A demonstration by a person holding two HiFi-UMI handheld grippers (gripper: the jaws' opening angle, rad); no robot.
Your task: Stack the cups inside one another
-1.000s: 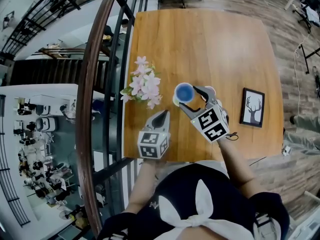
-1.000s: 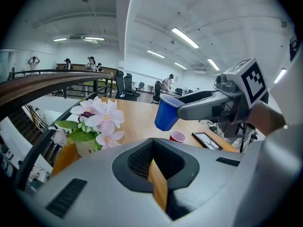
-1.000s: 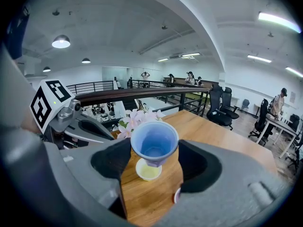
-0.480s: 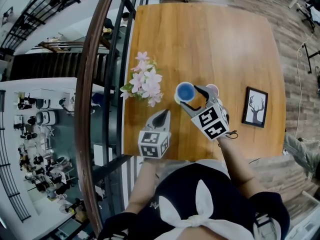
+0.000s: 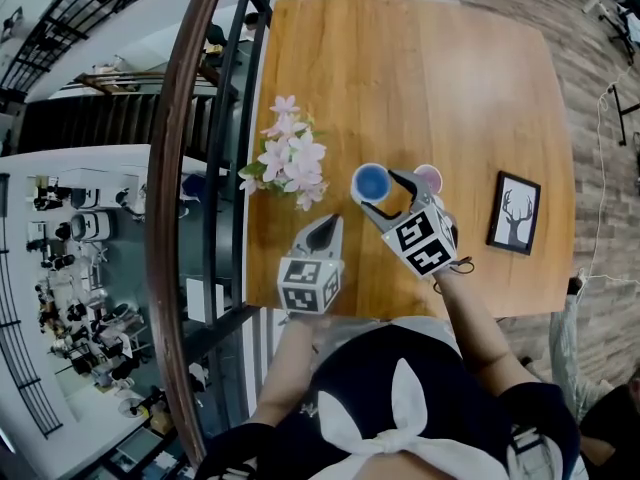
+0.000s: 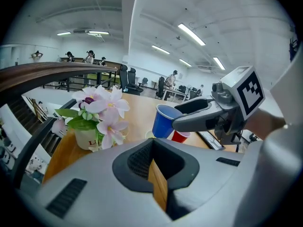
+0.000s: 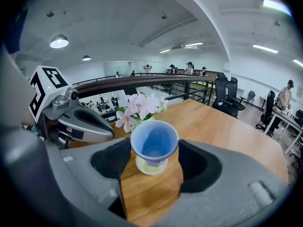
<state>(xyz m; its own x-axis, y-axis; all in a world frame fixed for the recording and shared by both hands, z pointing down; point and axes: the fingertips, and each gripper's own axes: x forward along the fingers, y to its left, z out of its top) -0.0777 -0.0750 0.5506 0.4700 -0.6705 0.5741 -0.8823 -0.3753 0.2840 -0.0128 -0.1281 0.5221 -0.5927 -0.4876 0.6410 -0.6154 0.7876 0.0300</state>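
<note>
Little has moved since the earlier frame: the right gripper (image 5: 384, 194) carries the blue cup (image 7: 154, 143) in nearly the same place, drifted slightly away from me, and the red cup (image 5: 428, 177) beside it now shows more of its mouth.

Current state:
- Right jaws are closed on the blue cup, pinching its wall on both sides just under the rim. The cup is slightly tilted.
- The blue cup hangs directly over the yellow cup (image 7: 150, 167), which stands on the surface (image 5: 400, 68). I cannot tell whether its base has entered the yellow rim or sits just above it.
- Left gripper (image 5: 322, 234) hovers near the front edge of the surface, jaws pressed together with nothing between them.
- The flower pot (image 5: 290, 168) stands just to the left of the cups.

Handling judgement: these look like thin, light disposable cups — soft in the wall and easy to crush or ovalise. I keep the pinch light and high, near the rolled rim where the wall is stiffest. The empty yellow cup will likely slide or tip if struck off-centre, so I level the blue cup first and lower it straight down.
</note>
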